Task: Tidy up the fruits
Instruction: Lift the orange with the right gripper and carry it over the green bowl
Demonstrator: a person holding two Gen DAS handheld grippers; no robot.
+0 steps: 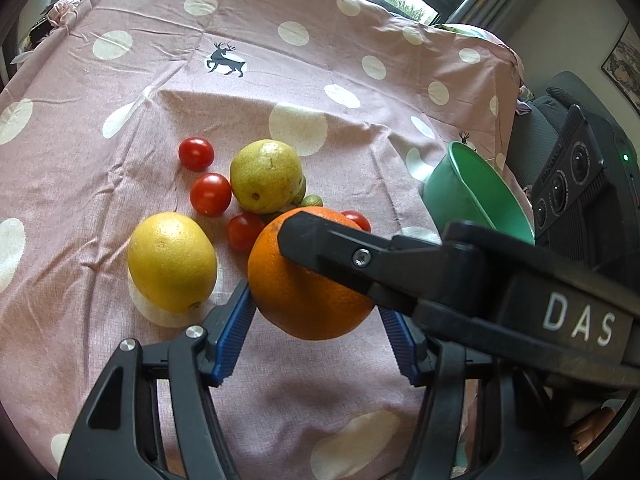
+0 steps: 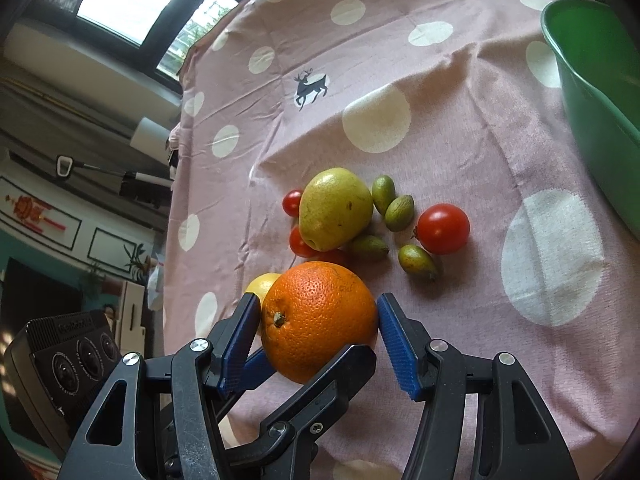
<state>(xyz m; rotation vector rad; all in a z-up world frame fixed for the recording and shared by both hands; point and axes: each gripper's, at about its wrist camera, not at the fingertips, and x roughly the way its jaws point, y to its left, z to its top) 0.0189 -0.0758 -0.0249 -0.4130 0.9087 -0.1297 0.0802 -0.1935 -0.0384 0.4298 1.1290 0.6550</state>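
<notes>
Surface: desk covered by a pink cloth [image 1: 280,80] with white dots and small deer prints.

Left to right in the left wrist view: a yellow citrus fruit [image 1: 172,261] lies on the cloth at the left of the group. Behind it, two cherry tomatoes [image 1: 196,153], then a green-yellow pear [image 1: 266,176], with further tomatoes tucked in front of the pear. Small green oval fruits [image 2: 399,213] lie just to the right of the pear; they show clearly in the right wrist view, four in all, with one larger tomato [image 2: 442,229] among them.

The orange [image 1: 308,284] sits at the near edge of the group, just beside the yellow citrus fruit. Both tools are closed on it at once. Left tongs [image 1: 316,312]: blue pads pressed to either side of the orange. Right tongs [image 2: 318,322]: likewise clamped, pads touching the fruit's left and right flanks; one black finger of these crosses over the orange in the left view. Whether the orange rests on the cloth or is lifted clear cannot be told.

Far right: a green plastic bowl [image 1: 476,196], tilted in the left view, well apart from the fruit.
</notes>
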